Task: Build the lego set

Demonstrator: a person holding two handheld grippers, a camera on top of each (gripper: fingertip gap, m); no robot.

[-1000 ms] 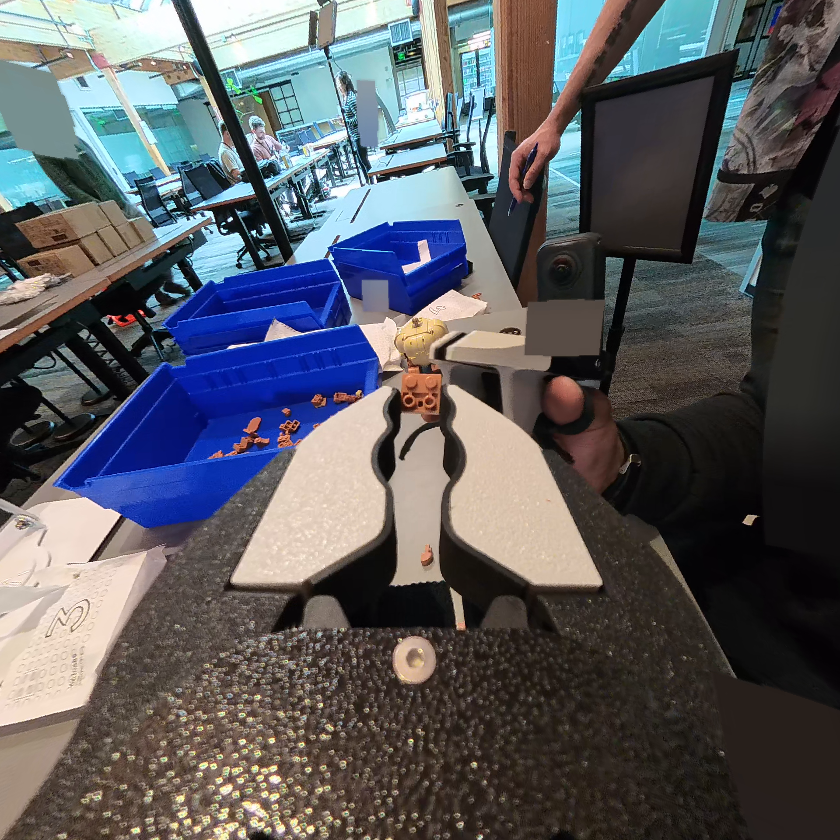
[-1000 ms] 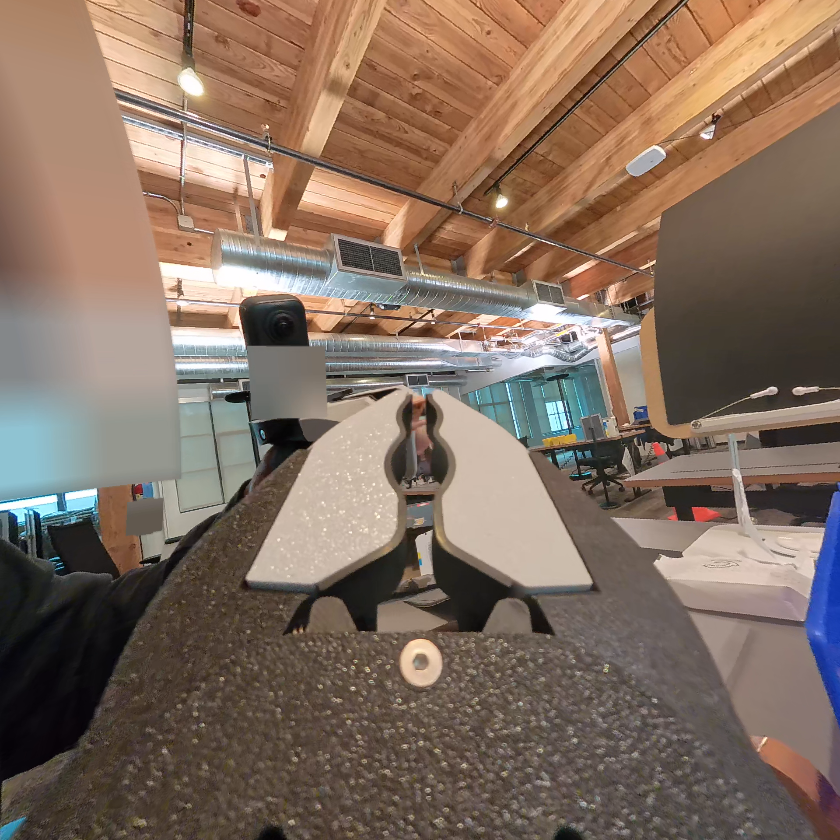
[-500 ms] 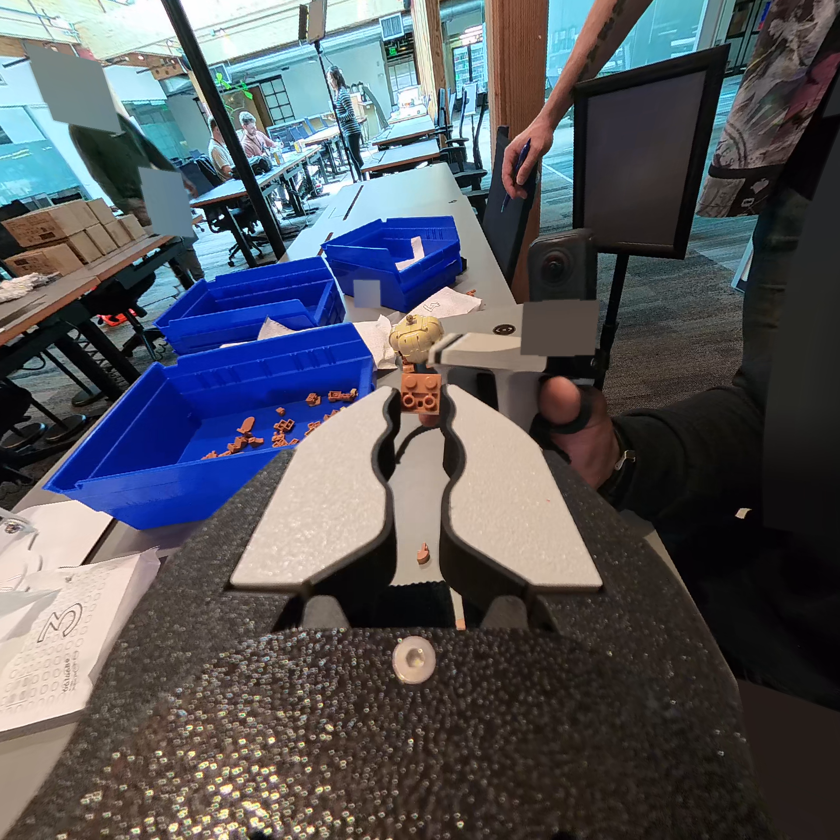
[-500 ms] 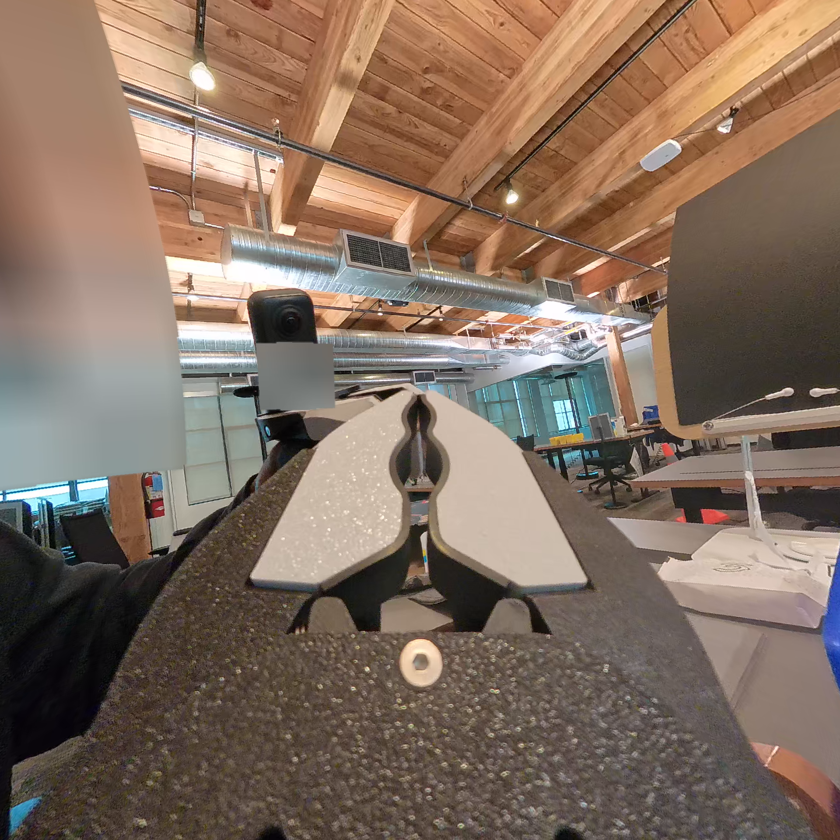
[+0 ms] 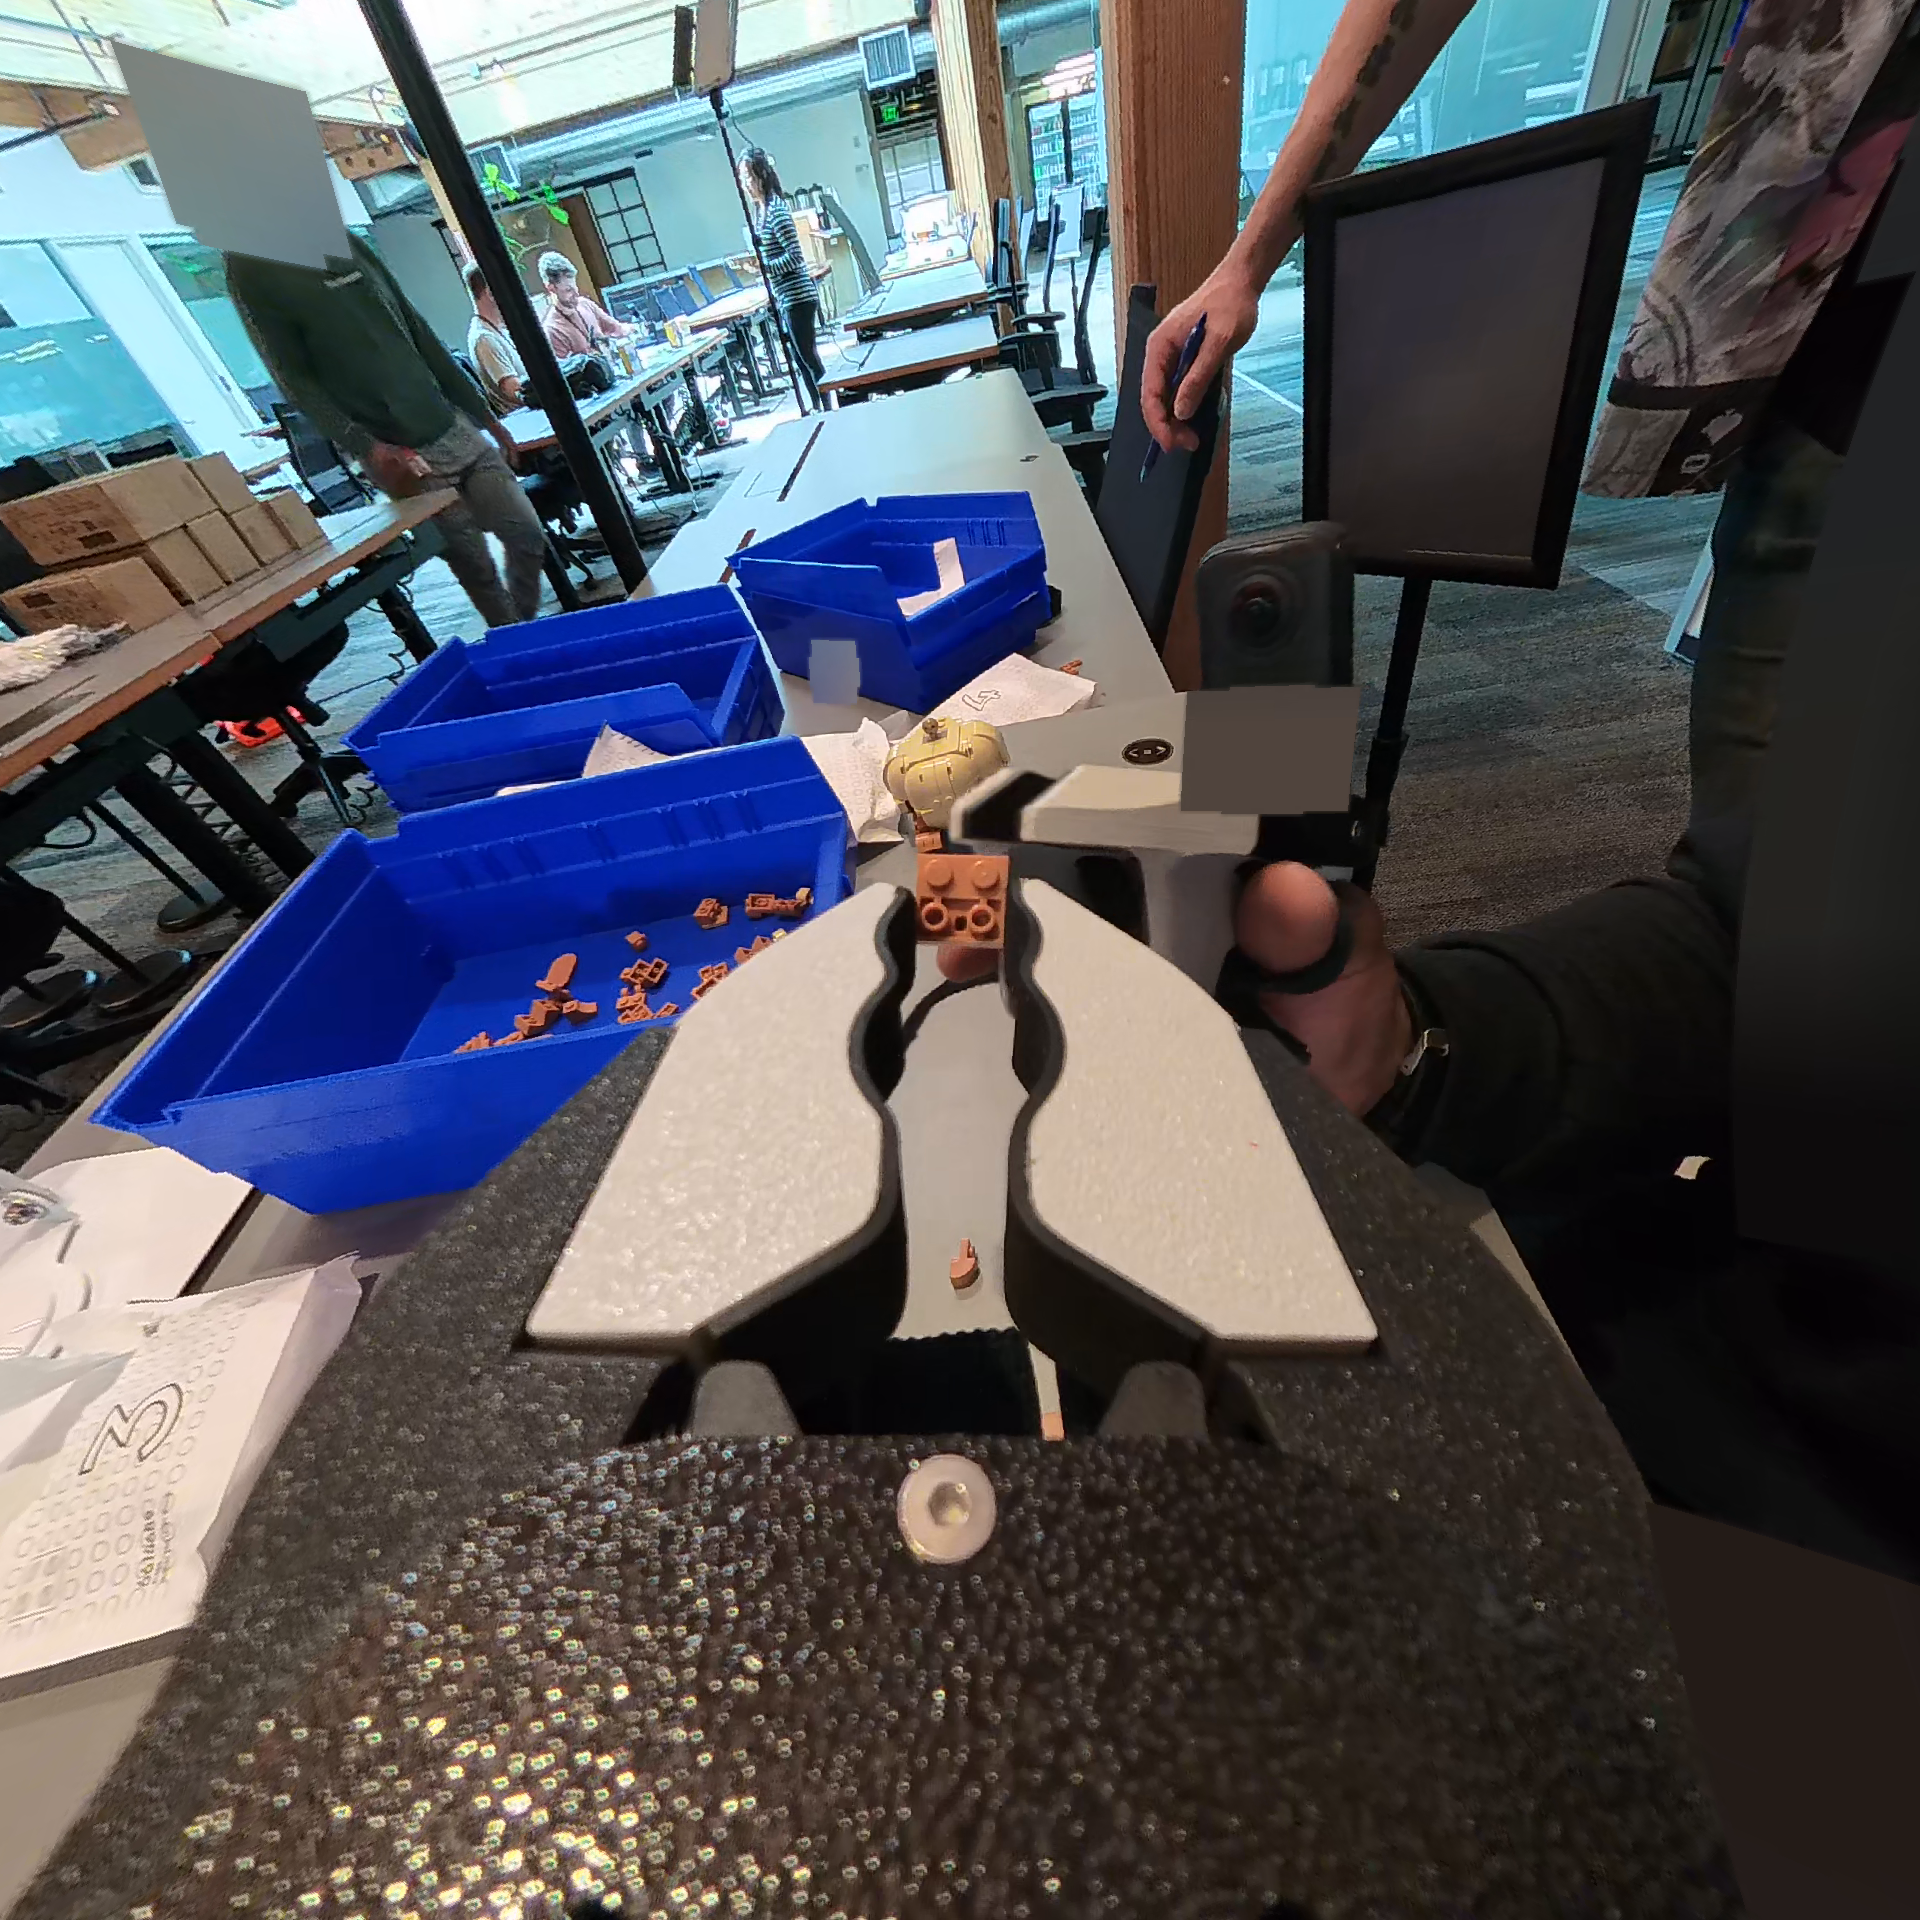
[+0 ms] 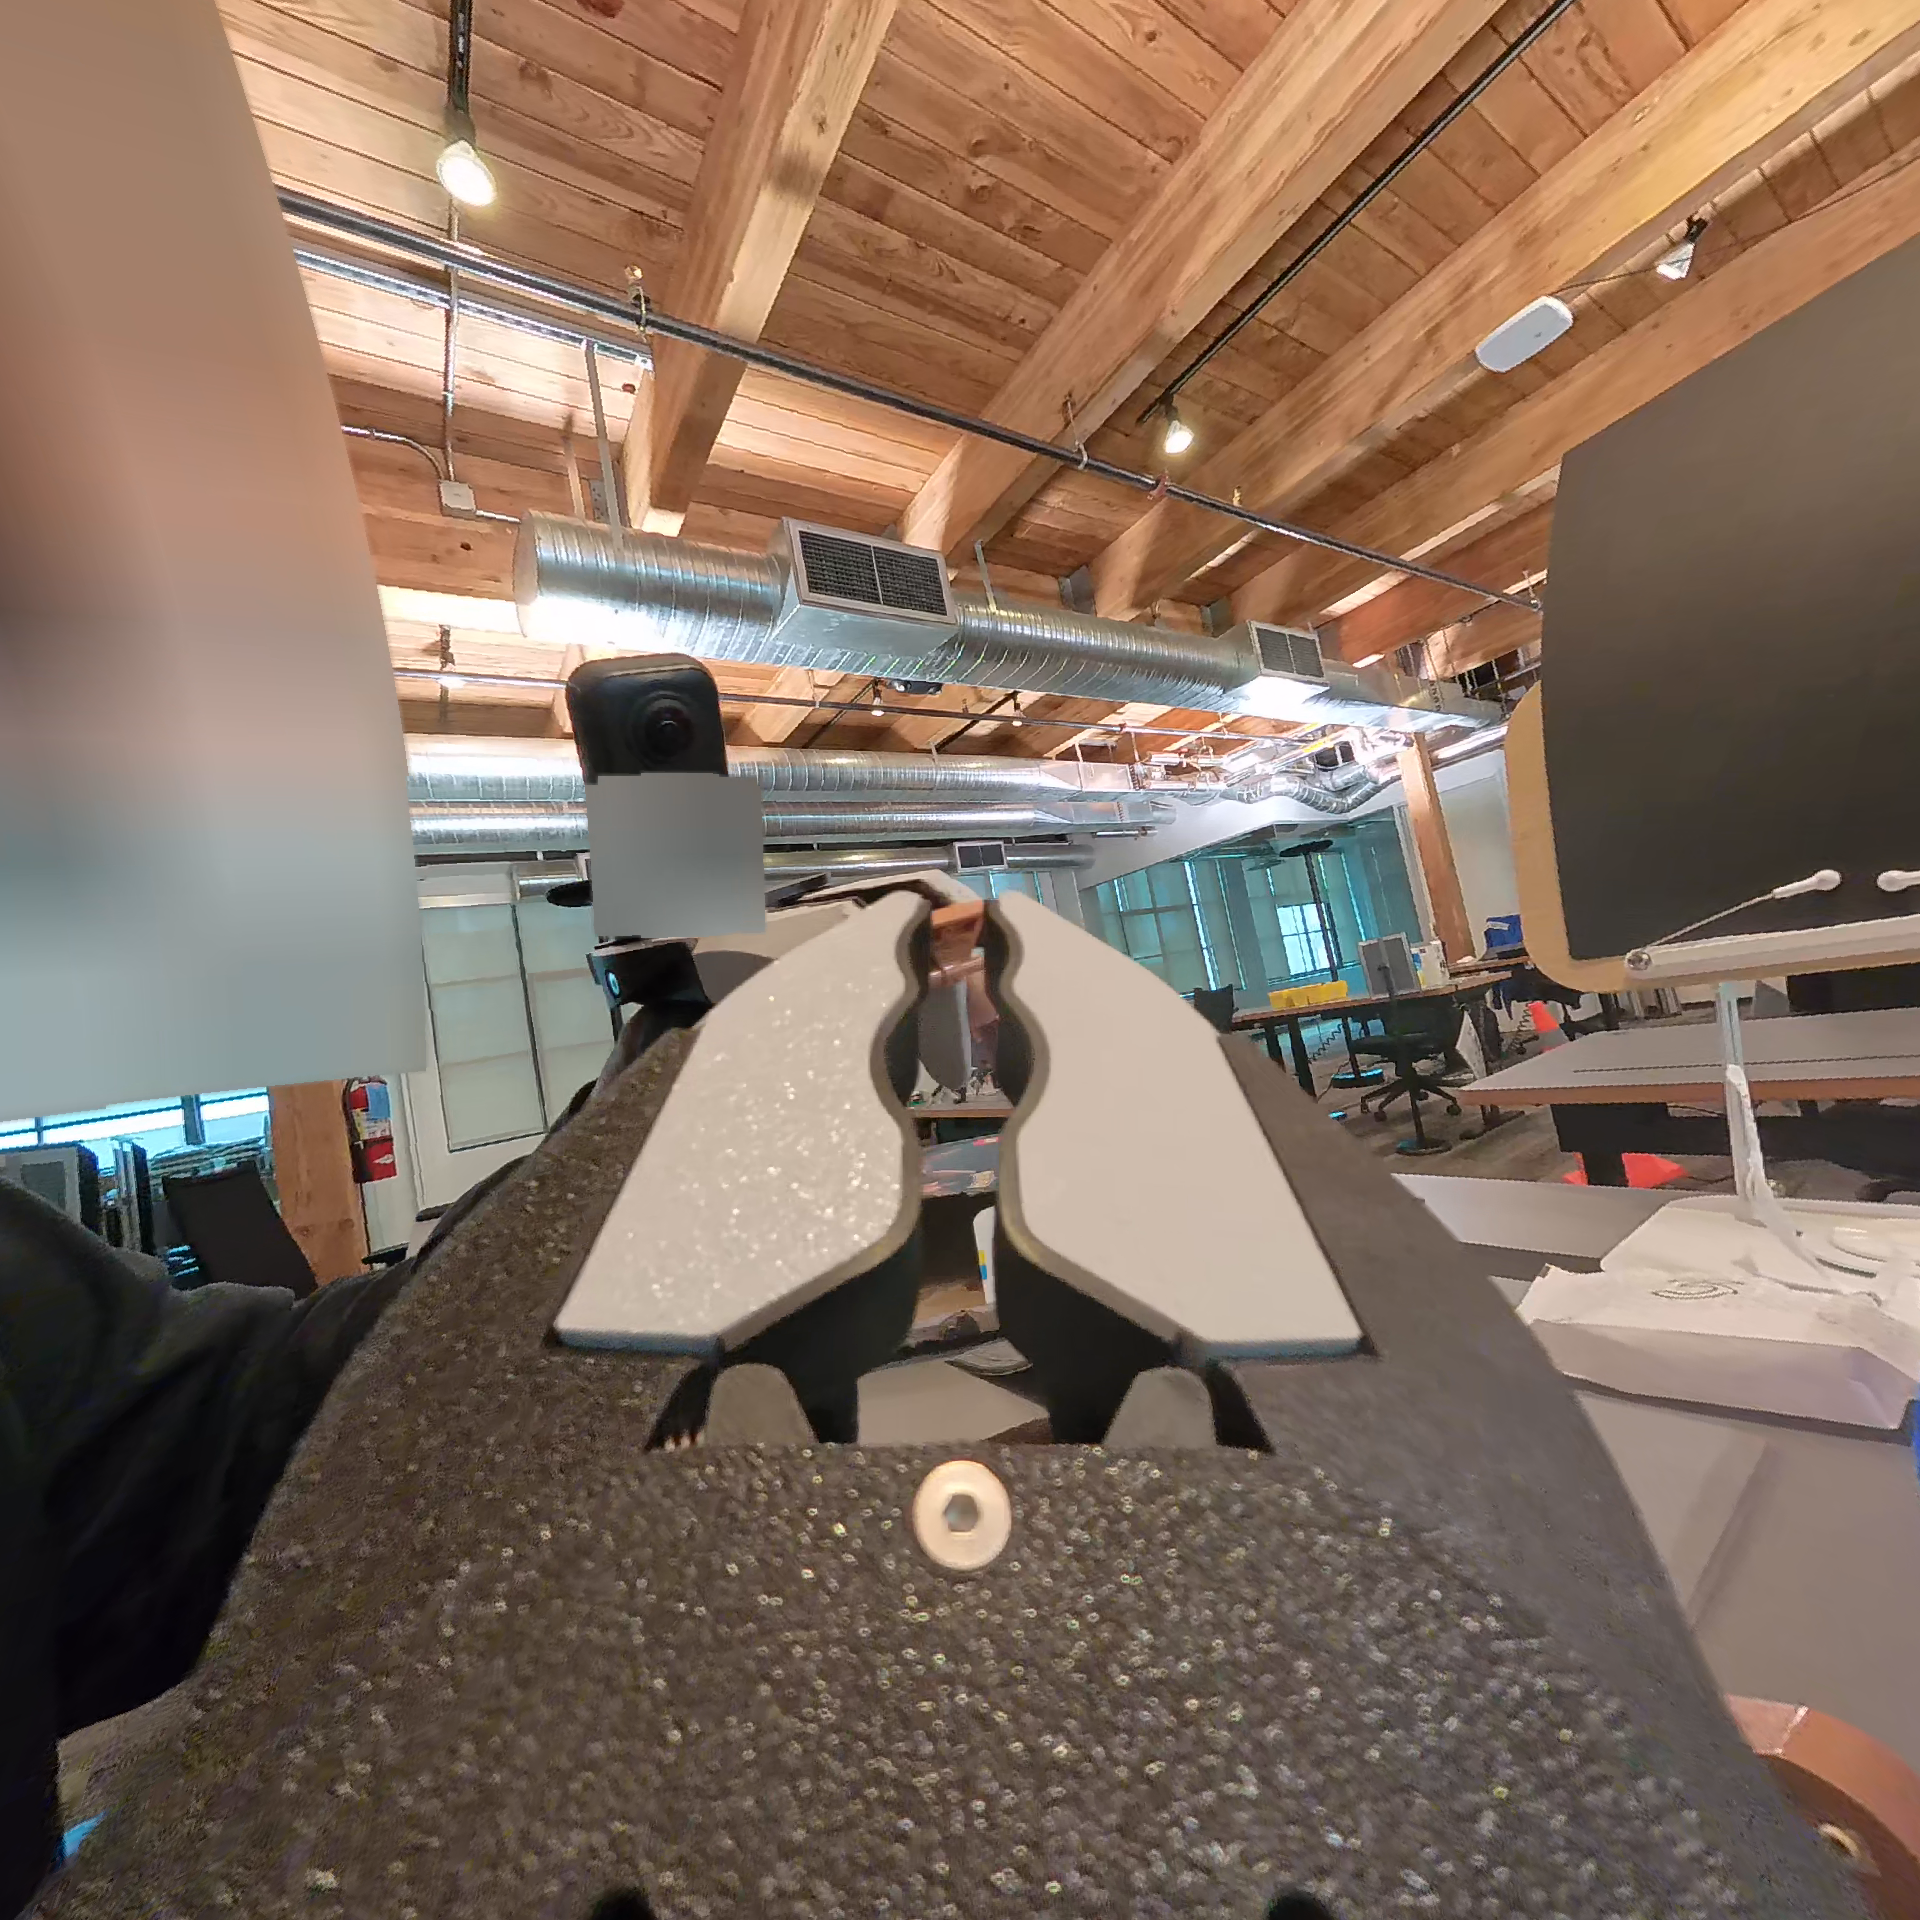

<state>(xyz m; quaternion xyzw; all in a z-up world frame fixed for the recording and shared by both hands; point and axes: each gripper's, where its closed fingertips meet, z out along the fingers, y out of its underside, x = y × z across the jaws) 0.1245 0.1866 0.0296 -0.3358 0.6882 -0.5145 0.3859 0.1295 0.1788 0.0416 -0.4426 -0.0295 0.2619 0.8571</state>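
A brown brick (image 5: 961, 902) is pinched between the pads of the left gripper (image 5: 961, 909), studs facing the camera, its long axis level across the jaws. The right gripper (image 5: 977, 816) comes in from the right just above it — its narrow jaws frame the brick (image 6: 954, 940), though contact cannot be told. A blue bin (image 5: 312, 1049) of brown pieces sits left, with bare table (image 5: 914, 457) beyond.

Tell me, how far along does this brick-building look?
Done: a tan round model stands assembled on the table.
In hand: the left gripper clamps a brown brick; the right gripper hovers just above it.
Left: many loose brown bricks lie in the nearest blue bin, and one small piece on the table.
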